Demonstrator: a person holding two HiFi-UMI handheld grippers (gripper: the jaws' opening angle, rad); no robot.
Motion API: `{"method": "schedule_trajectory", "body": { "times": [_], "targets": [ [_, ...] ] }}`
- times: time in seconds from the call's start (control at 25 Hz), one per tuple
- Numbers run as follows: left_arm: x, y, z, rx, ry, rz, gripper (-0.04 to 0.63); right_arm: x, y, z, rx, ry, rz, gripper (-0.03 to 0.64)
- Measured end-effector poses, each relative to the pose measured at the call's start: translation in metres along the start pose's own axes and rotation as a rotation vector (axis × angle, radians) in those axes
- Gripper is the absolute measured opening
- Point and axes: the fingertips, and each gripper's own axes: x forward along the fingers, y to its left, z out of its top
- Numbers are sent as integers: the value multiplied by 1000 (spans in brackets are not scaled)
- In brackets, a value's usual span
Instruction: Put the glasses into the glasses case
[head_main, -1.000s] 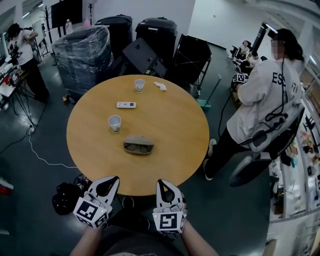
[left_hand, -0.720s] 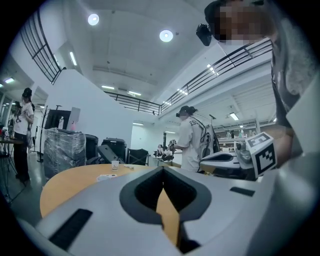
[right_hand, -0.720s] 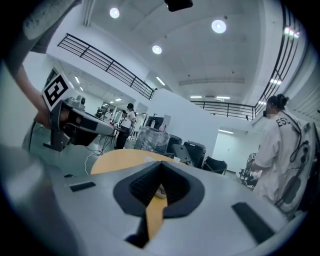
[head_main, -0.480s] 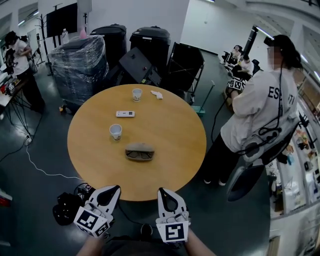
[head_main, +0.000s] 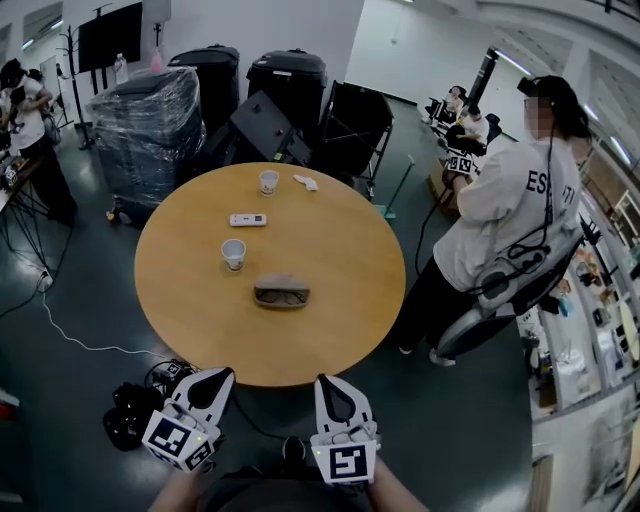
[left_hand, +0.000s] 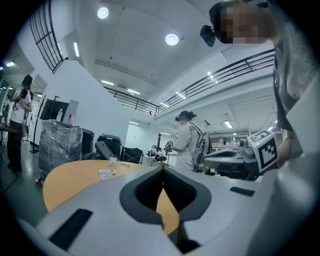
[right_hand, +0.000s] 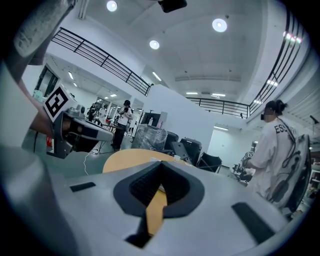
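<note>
A grey-brown glasses case (head_main: 281, 286) lies open on the round wooden table (head_main: 340, 300), a little nearer than its middle. Dark glasses (head_main: 280, 297) rest along its front. My left gripper (head_main: 216, 374) and right gripper (head_main: 331, 382) hang side by side just short of the table's near edge, well apart from the case. Both are shut with nothing held. In the left gripper view the left gripper (left_hand: 162, 170) has its tips meeting, with the tabletop (left_hand: 70, 175) beyond. The right gripper view shows the right gripper (right_hand: 161, 164) closed in the same way.
On the table stand two paper cups (head_main: 233, 254) (head_main: 268, 181), a white remote (head_main: 248, 220) and a crumpled tissue (head_main: 306, 182). A person in a white top (head_main: 500, 210) stands at the right by an office chair (head_main: 500, 300). A bag and cables (head_main: 130, 415) lie on the floor at the left.
The view has pulled back from the table. Both grippers' tips overlapped the near edge before and now sit just short of it. Jaws unchanged.
</note>
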Motion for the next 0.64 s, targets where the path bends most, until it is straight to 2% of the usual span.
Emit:
{"method": "schedule_trajectory", "body": {
  "times": [0.32, 0.64],
  "targets": [
    [-24, -1, -3, -15, -17, 4, 6, -4, 17, 13, -9, -12, -2, -14],
    [-29, -11, -6, 0, -12, -12, 6, -16, 21, 10, 65, -21, 0, -14]
  ]
}}
